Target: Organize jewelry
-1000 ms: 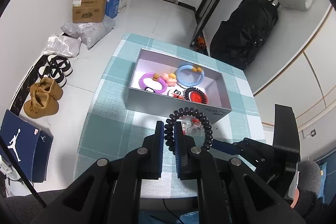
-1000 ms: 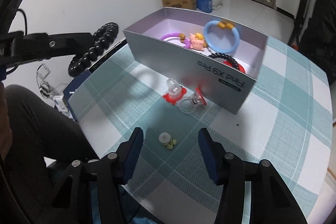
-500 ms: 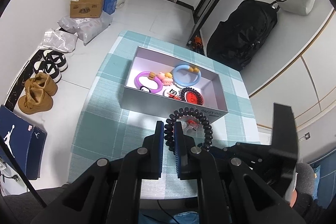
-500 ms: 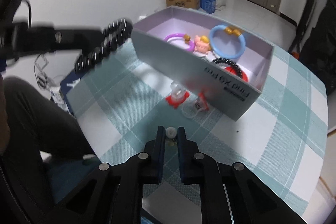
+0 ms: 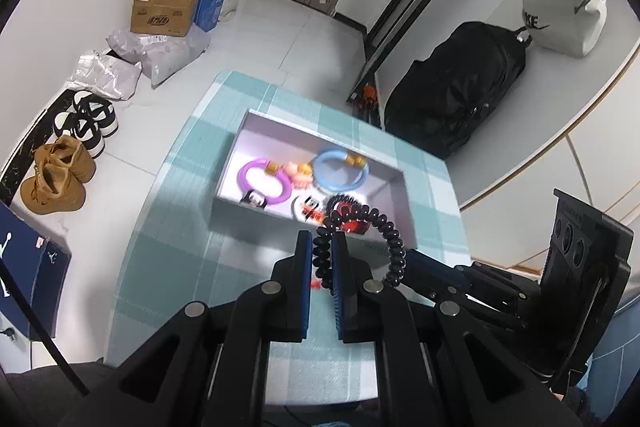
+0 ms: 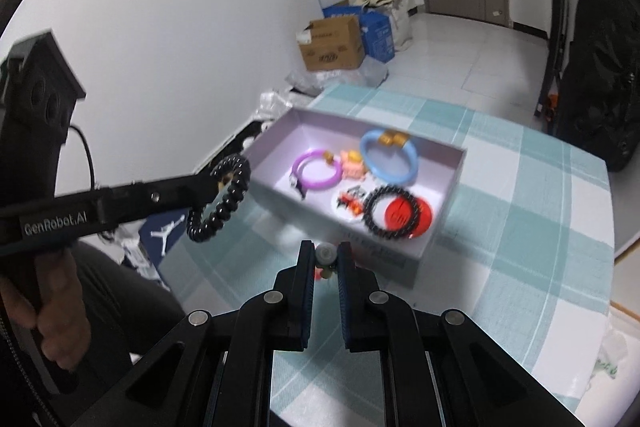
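Left gripper (image 5: 321, 243) closed on a black beaded bracelet (image 5: 362, 227), held above the near wall of the grey open box (image 6: 348, 239) on the teal checked counter (image 6: 520, 227). Right gripper (image 6: 325, 255) pinches a small pale bead charm (image 6: 325, 254) just before the box.

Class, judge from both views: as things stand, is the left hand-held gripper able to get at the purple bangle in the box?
Probably not yet. The left hand-held gripper is shut on the black bead bracelet, so it has no free grip, though the open box leaves the purple bangle uncovered.
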